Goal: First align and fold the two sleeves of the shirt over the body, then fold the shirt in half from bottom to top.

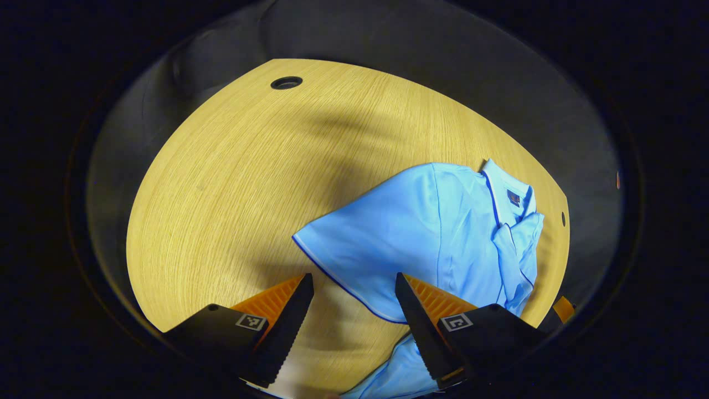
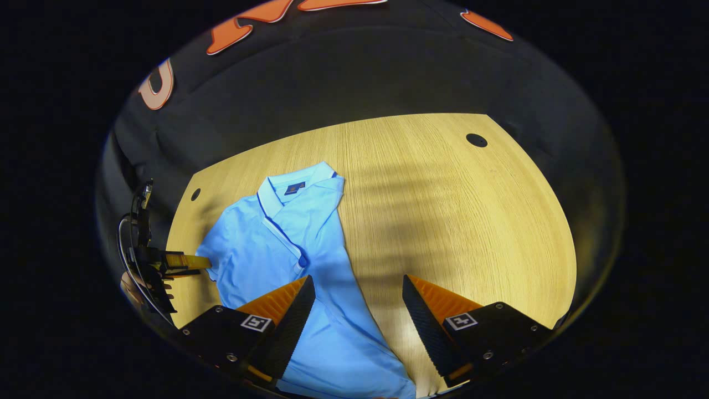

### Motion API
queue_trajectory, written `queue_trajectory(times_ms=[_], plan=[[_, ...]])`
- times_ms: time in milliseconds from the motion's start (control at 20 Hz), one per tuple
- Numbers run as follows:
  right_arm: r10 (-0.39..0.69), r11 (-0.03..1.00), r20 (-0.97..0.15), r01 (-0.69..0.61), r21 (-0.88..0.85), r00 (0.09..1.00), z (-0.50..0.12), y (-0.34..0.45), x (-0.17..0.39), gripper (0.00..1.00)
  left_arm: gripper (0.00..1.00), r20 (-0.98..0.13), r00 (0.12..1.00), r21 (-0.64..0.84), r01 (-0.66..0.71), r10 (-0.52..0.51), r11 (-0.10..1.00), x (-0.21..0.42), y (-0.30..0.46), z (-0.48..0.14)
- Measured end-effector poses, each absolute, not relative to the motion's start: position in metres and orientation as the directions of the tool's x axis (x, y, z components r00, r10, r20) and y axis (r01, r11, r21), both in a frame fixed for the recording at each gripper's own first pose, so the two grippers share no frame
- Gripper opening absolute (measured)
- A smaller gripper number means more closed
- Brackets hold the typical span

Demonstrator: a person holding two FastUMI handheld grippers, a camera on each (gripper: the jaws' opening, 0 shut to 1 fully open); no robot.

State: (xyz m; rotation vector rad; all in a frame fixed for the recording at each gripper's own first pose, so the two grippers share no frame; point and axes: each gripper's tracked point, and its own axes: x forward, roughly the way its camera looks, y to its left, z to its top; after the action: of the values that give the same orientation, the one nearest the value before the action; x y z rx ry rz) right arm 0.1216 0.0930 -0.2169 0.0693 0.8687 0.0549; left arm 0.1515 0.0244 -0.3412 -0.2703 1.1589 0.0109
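Now, in the left gripper view, your left gripper (image 1: 354, 282) is wide open and holds nothing; the shirt's (image 1: 443, 221) spread sleeve (image 1: 354, 249) lies just ahead, pointing away from the collar (image 1: 507, 194). In the right gripper view, your right gripper (image 2: 359, 285) is open too, beside the shirt's folded edge.

A pale wood-grain surface (image 2: 471, 221) takes up most of the booth, its grain running in long fine lines. A round dark hole (image 1: 286, 83) sits near one far corner, with a smaller one (image 2: 195, 194) by another edge. Black cloth (image 1: 443, 66) hangs behind. Soft shadows cross the lit wood.
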Motion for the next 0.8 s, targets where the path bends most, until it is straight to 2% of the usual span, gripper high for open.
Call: queue_trajectory(times_ms=[250,350,400,450,500,550,700,800], plan=[[0.083,0.995,-0.765,-0.018,0.094,0.638,-0.223,0.086,0.122,0.98,0.98,-0.92,0.388,-0.126,-0.168,-0.052,0.978,0.153,0.026,-0.348],[0.085,0.995,-0.765,-0.018,0.096,0.638,-0.223,0.083,0.121,0.98,0.93,-0.925,0.38,-0.087,-0.168,-0.017,0.982,0.154,0.033,-0.348],[0.086,0.995,-0.766,-0.015,0.1,0.637,-0.223,0.082,0.12,0.98,0.78,-0.924,0.382,-0.088,-0.158,-0.021,0.983,0.154,0.031,-0.347],[0.088,0.995,-0.767,-0.013,0.103,0.636,-0.223,0.08,0.12,0.98,0.75,-0.921,0.389,-0.092,-0.15,-0.027,0.984,0.155,0.03,-0.347],[0.087,0.995,-0.768,-0.01,0.104,0.634,-0.225,0.078,0.119,0.98,0.61,-0.918,0.395,-0.097,-0.149,-0.031,0.984,0.157,0.029,-0.344],[0.087,0.994,-0.769,-0.008,0.106,0.633,-0.226,0.077,0.119,0.98,0.51,-0.913,0.406,-0.113,-0.142,-0.047,0.983,0.161,0.027,-0.345],[0.089,0.993,-0.769,-0.001,0.114,0.633,-0.228,0.073,0.116,0.98,0.09,-0.903,0.423,-0.142,-0.13,-0.074,0.981,0.166,0.022,-0.345],[0.089,0.993,-0.767,0.002,0.117,0.636,-0.227,0.072,0.114,0.98,0.05,-0.896,0.438,-0.141,-0.111,-0.079,0.984,0.176,0.018,-0.343]])
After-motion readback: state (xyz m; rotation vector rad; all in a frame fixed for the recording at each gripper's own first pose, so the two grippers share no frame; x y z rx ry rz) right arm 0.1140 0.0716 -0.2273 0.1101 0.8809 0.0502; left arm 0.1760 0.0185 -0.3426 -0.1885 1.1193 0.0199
